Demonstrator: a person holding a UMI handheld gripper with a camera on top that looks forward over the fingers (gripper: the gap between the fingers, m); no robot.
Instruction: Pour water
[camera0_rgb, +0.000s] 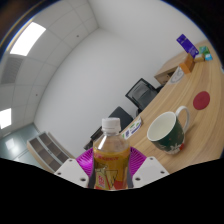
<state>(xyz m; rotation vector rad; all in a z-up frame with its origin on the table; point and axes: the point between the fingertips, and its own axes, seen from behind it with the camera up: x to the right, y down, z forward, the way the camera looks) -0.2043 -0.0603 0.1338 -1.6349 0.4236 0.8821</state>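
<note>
Gripper view: claw (111, 172) clamped on bottle (111, 158), tilted beside mug (167, 130); judged next, tip its mouth over the mug.

Orange bottle (111, 158), white cap; green mug (167, 130); red coaster (202, 100).

Bright, even indoor light. Source: rectangular ceiling panel (27, 38) overhead, blown out to white; a second one (5, 118) further along, also clipped. Walls wash pale, low contrast. Shadows soft: faint one under the mug (167, 130) on the counter (190, 105). Strong fisheye: ceiling lines and counter edge bow hard toward the rim. Bottle (111, 160) close to lens, slightly soft; far objects small, detail unreadable.
</note>
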